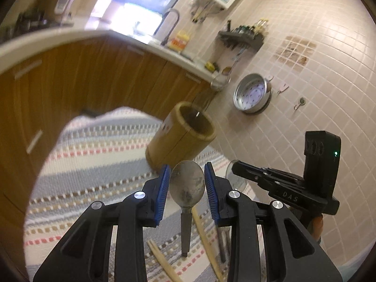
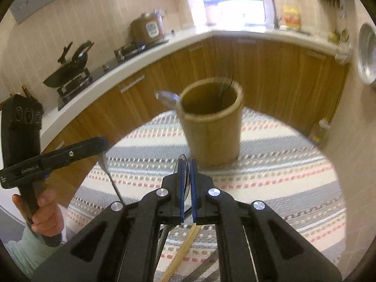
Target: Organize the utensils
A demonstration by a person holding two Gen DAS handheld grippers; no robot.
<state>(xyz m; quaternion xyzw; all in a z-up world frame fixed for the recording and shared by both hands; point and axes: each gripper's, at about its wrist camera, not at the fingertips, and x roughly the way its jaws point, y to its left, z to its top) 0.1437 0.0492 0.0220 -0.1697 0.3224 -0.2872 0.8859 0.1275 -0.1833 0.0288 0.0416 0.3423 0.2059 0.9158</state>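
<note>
My left claw point(image 1: 186, 183) is partly open, its blue pads clamping the bowl of a metal spoon point(image 1: 187, 185) whose handle hangs down over the striped cloth point(image 1: 94, 164). My right claw point(image 2: 187, 185) is closed almost completely on the thin edge of a clear, glassy spoon point(image 2: 185, 176). Beyond both stands a bamboo utensil holder point(image 2: 211, 127) on the cloth, and wooden chopsticks point(image 1: 206, 242) lie loose below my claws.
</note>
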